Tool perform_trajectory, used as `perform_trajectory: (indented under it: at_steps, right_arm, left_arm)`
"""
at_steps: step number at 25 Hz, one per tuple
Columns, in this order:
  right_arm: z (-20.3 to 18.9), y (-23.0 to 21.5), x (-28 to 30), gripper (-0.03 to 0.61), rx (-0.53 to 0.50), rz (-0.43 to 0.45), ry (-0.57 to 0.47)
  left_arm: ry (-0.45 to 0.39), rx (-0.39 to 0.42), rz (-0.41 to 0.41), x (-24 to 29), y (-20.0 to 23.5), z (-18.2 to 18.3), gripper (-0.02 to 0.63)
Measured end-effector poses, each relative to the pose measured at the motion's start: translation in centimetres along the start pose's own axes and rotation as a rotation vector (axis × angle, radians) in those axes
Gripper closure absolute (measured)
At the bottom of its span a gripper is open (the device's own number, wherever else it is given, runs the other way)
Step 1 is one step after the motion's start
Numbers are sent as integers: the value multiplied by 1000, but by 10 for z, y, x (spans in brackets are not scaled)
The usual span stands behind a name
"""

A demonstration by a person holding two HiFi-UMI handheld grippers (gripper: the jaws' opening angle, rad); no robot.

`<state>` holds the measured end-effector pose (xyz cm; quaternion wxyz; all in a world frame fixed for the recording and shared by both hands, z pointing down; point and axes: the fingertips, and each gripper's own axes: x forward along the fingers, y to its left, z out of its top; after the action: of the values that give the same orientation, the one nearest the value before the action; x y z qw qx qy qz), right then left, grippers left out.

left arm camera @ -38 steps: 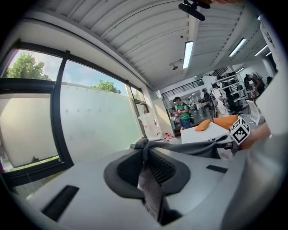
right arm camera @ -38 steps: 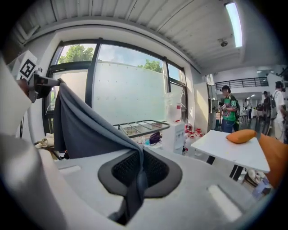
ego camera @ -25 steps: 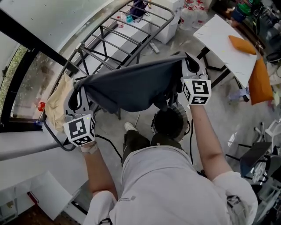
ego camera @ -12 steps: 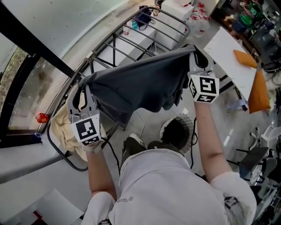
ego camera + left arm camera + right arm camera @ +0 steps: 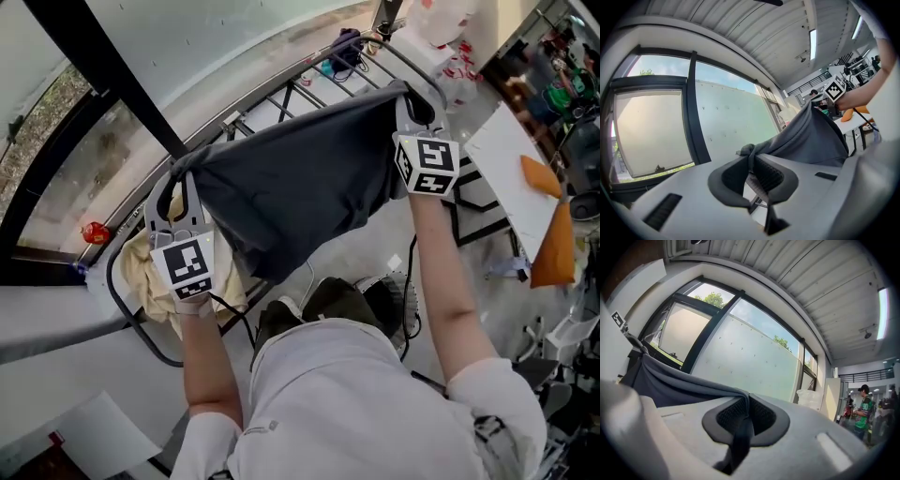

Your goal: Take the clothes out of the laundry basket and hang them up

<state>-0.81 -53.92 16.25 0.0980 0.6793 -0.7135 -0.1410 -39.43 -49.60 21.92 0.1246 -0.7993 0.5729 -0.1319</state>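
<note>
Pinching opposite edges, the left gripper and right gripper had jaws closed tight on a dark grey fabric garment spread above a black metal rack.

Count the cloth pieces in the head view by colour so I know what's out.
Dark grey garment: 1
Cream cloth: 1
Orange cloths: 2
Total: 4, leaving out a purple bundle too small to tell if it is cloth.
</note>
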Motion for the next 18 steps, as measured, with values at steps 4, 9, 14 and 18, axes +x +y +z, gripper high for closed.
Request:
perform_trajectory:
  at_steps: [4,9,14,18]
  right_arm:
    - [-10,21,50,560,14,72,-4]
    - [-26,44,125,560,36,192,-18]
    - [-30,61,198,560,51,323,-45]
    - [-28,79,248,560,62,417,-66]
  left_arm:
    - [40,19,56,14,13,-16,580]
    - [104,28,156,44,30,-33,580]
    - [178,28,273,77,48,-40,578]
    - [229,20,338,98,55,-49,577]
